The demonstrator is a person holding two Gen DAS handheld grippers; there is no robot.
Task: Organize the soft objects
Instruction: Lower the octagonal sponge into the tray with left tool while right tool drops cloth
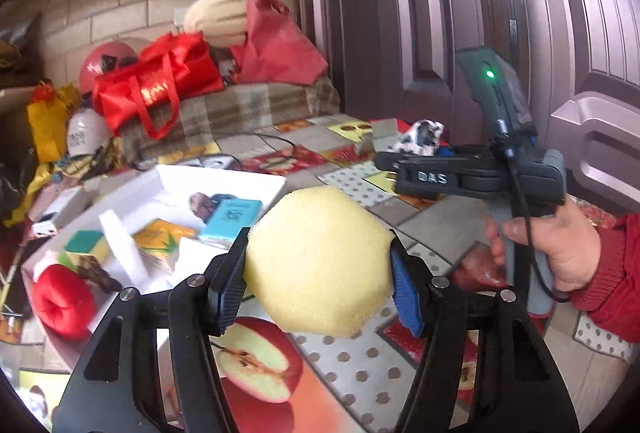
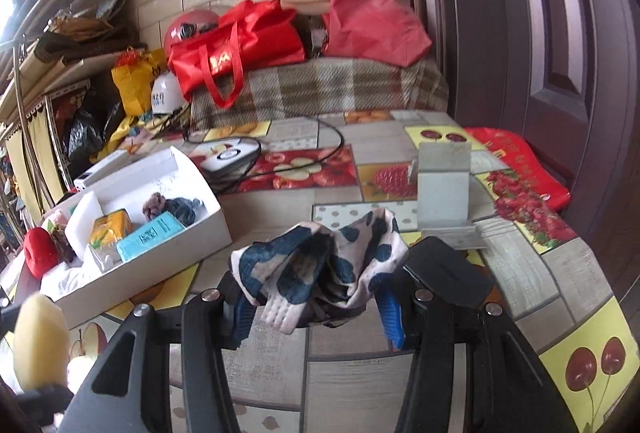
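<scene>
Sponge (image 1: 320, 261), pale yellow and round, sits clamped between the fingers (image 1: 230, 285) of the left gripper (image 1: 316, 273) at the centre of the left wrist view, lifted above the fruit-patterned surface (image 1: 352, 365). In the right wrist view the right gripper (image 2: 316, 307) grips a crumpled white cloth with dark blue spots (image 2: 320, 265) at frame centre, also off the surface. A white box (image 2: 160, 253) at the left of that frame holds a teal packet (image 2: 150, 235), a yellow packet (image 2: 110, 227) and a white foam block (image 2: 82, 219), with a red plush piece (image 2: 40, 251) at its left end. A red-sleeved hand (image 1: 560, 245) holds the right gripper's handle.
</scene>
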